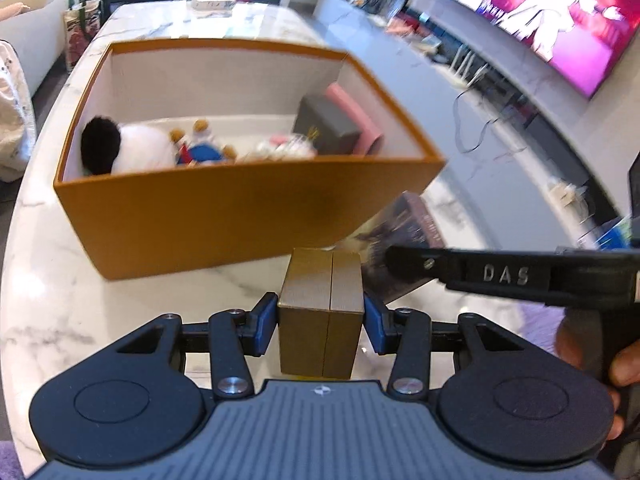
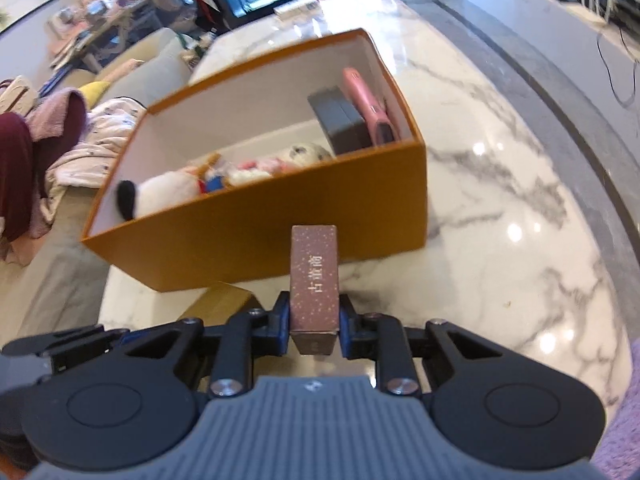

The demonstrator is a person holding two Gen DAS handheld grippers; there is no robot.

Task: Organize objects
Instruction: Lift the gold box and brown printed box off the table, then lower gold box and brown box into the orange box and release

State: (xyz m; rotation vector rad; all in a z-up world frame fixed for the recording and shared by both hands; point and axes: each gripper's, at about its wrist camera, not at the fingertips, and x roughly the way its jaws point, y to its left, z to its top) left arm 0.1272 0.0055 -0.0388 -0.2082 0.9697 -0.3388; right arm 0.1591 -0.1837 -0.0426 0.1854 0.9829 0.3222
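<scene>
left hand-held gripper point(image 1: 321, 322) clamped on gold box point(image 1: 322, 312) | right hand-held gripper point(image 2: 314, 320) clamped on brown box point(image 2: 315, 280) | orange bin point(image 1: 224, 216) ahead of both | rim to be cleared, boxes lowered upright beside grey case point(image 1: 326, 124)

From my left wrist view, the orange box point(image 1: 224, 216) near wall hides the lower parts of the plush toys point(image 1: 160, 148) ahead of the tongs. The right gripper point(image 1: 500, 276) covers much of the dark book point(image 1: 404, 232), and its fingertips are out of sight. In my right wrist view, the gold box point(image 2: 224, 304) is mostly hidden behind the linkage. The television point(image 1: 560, 12) is cut off by the frame edge.
</scene>
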